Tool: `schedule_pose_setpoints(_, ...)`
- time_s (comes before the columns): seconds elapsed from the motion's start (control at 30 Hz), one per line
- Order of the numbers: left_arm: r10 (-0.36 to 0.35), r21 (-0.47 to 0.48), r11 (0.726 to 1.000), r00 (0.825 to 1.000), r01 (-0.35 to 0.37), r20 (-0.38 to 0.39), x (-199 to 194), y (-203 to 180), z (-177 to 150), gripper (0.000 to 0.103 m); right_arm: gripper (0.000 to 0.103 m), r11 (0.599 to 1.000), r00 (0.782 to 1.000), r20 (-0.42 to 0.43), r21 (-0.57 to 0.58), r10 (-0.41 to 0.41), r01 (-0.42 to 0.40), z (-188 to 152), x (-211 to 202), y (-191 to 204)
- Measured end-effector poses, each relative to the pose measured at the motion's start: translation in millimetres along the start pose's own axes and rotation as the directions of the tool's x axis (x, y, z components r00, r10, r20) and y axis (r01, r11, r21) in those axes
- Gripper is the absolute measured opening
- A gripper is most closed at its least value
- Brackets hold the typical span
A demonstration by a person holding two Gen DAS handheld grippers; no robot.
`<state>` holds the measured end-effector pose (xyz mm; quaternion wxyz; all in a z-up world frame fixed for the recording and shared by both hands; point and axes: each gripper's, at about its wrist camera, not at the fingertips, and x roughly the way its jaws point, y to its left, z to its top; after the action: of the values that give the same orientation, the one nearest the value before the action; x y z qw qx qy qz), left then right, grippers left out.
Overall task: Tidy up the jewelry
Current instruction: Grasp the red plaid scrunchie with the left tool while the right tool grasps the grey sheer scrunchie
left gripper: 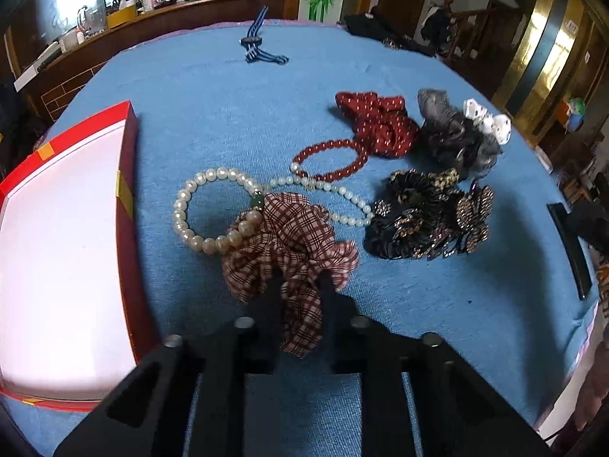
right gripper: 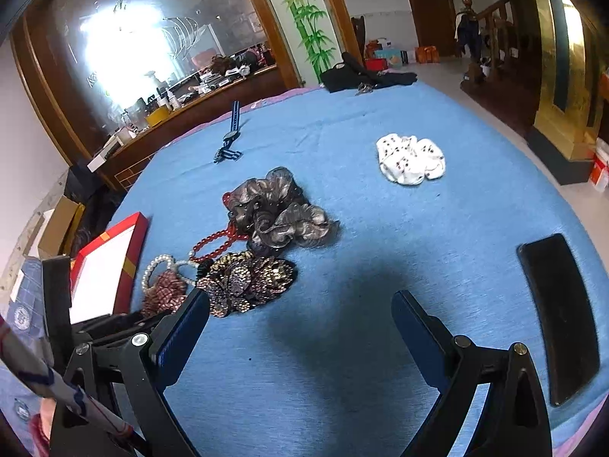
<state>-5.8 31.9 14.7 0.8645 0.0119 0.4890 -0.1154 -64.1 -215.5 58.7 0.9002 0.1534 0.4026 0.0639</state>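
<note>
My left gripper is shut on the plaid red-and-cream scrunchie, whose fabric bunches between the two black fingers. A pearl bracelet lies against the scrunchie's left side, and a second pearl strand trails to its right. Behind them lie a red bead bracelet, a red dotted scrunchie, a grey scrunchie and a black-and-gold scrunchie. The red box with a white inside stands open at the left. My right gripper hovers open over bare blue cloth. The plaid scrunchie shows at the left there.
A white dotted scrunchie lies apart at the far right. A blue striped band rests near the table's far edge. A black phone lies at the right. The round table wears a blue cloth. Dark clothing sits at the back edge.
</note>
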Motion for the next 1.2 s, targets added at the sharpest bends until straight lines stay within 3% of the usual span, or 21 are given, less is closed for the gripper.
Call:
schedule_pose_setpoints(0.23,-0.048,-0.003,0.999,0.996,0.049,0.072,-30,2,3,0.013,0.098,1.000,1.000,0.001,0.020,0.013,-0.013,31,8,-4)
schedule_pose_setpoints(0.37,-0.048,-0.001,0.999,0.992,0.049,0.115,-48,3,5,0.013,0.098,0.999,0.999,-0.040,-0.019,0.035,-0.036,57,29,8)
schedule_pose_setpoints(0.6,-0.033,-0.003,0.999,0.989,0.034,0.142,-61,6,3,0.013,0.098,0.993,0.990,-0.137,-0.115,-0.044,0.029,66,90,32)
schedule_pose_setpoints(0.67,-0.033,-0.004,0.999,0.989,0.034,0.146,-63,8,1,0.013,0.088,0.989,0.983,-0.162,-0.134,-0.084,0.063,64,105,33)
schedule_pose_setpoints(0.73,-0.028,-0.007,1.000,0.988,0.029,0.150,-65,10,1,0.013,0.050,0.987,0.978,-0.182,-0.141,-0.104,0.079,62,112,30)
schedule_pose_setpoints(0.83,-0.027,-0.015,0.999,0.987,0.030,0.157,-67,14,0,0.013,0.022,0.994,0.981,-0.182,-0.090,-0.073,0.057,63,107,19)
schedule_pose_setpoints(1.03,-0.019,-0.033,0.999,0.984,0.026,0.179,-75,25,1,0.013,0.017,0.998,0.995,-0.102,-0.066,0.004,-0.011,70,66,24)
schedule_pose_setpoints(1.2,0.007,-0.057,0.998,0.979,0.005,0.206,-90,42,0,0.014,0.017,0.990,0.994,-0.069,-0.108,0.084,-0.091,71,39,55)
